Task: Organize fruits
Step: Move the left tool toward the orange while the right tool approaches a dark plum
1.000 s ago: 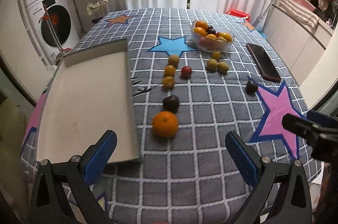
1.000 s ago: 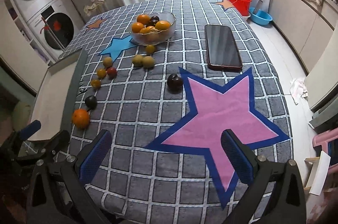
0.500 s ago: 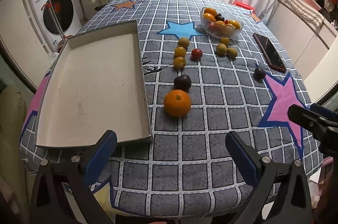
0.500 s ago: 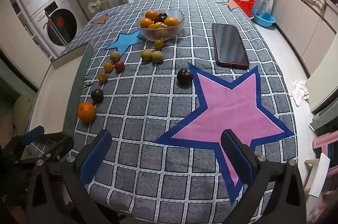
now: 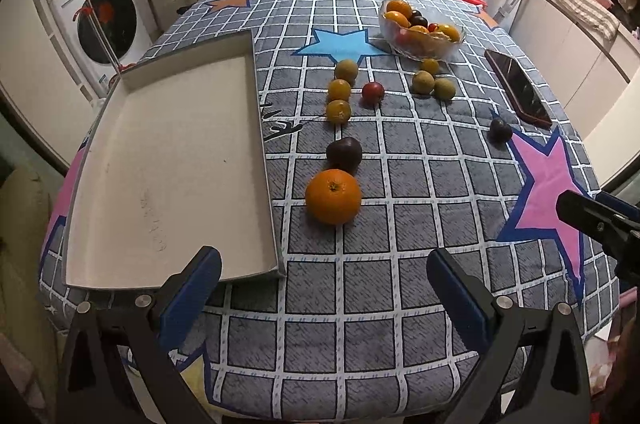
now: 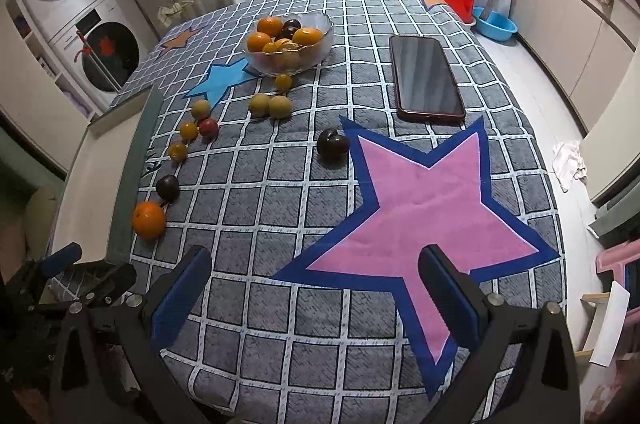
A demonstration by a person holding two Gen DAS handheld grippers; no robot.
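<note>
Lower centre, both tongs gape empty — left tongs (image 5: 324,276) should straddle the orange (image 5: 333,196) squarely, then lift it into the tray (image 5: 168,160).

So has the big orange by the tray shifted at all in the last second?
No. The orange sits against the same dark plum, beside the tray edge, as before. Only the camera's view has changed.

- Left gripper (image 5: 324,288): jaws spread wide, nothing between the blue pads (image 5: 192,288), held above the tabletop's near edge.
- Right gripper (image 6: 316,288): jaws equally wide, nothing held, level alongside.
</note>
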